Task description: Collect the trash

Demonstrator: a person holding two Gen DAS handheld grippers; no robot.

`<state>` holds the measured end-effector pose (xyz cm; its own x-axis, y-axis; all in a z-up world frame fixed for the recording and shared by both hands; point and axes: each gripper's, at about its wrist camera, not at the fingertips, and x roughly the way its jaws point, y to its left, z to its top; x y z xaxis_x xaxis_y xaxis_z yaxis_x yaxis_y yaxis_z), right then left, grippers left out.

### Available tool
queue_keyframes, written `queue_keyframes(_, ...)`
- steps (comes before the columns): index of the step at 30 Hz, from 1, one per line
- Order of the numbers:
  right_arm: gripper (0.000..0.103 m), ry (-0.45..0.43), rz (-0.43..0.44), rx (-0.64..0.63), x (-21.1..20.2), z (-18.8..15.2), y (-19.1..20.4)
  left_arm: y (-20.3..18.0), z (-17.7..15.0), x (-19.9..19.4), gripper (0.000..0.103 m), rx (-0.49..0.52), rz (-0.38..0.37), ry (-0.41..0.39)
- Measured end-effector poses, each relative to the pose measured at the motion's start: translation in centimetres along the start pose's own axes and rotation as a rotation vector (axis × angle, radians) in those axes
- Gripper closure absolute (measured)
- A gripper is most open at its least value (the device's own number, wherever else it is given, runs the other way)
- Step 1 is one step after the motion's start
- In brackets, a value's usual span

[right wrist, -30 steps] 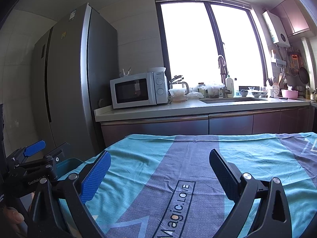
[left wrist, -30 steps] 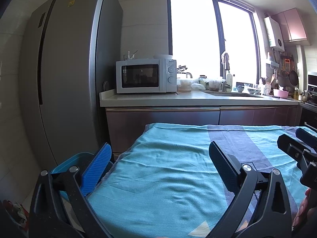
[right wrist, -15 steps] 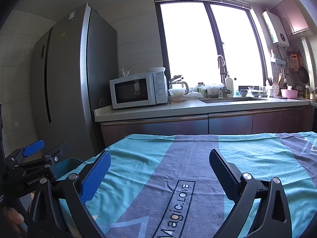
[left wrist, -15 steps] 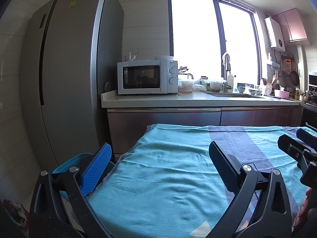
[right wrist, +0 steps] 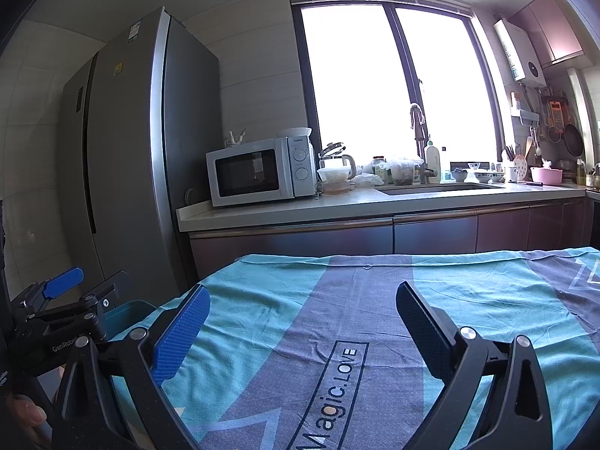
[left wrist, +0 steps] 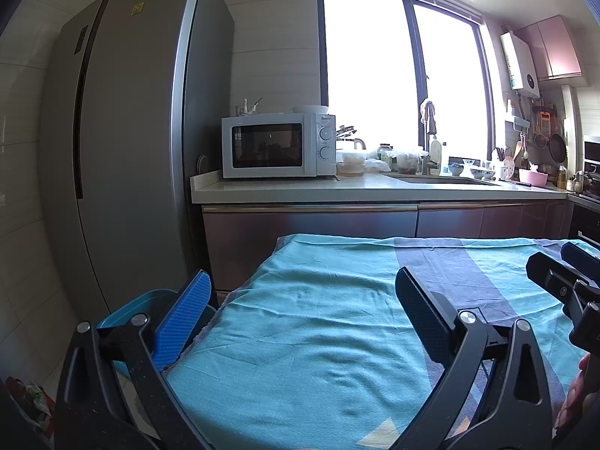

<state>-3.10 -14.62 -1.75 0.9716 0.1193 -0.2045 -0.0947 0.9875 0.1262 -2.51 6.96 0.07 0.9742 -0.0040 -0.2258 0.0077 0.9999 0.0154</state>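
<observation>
Left tongs [left wrist: 300, 315] and right tongs [right wrist: 302, 322]: both spread apart, empty, above teal cloth [left wrist: 318, 318] on tabletop. Blue bin [left wrist: 127, 309] beside tabletop's left edge. No trash on the cloth.

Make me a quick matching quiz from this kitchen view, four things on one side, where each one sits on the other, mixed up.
Things:
1. microwave
2. fridge
3. pink bowl
4. blue bin

Places:
A. far right of the counter
B. floor, left of the cloth-covered table
C. counter, beside the fridge
D. against the left wall

Pairs: 1-C, 2-D, 3-A, 4-B
</observation>
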Motion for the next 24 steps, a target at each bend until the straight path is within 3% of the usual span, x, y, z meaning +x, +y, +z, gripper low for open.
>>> queue_keyframes(24,0.007,0.000,-0.002,0.007,-0.08,-0.05,0.38,0.11,-0.01,-0.07,0.006,-0.003,0.004,0.000)
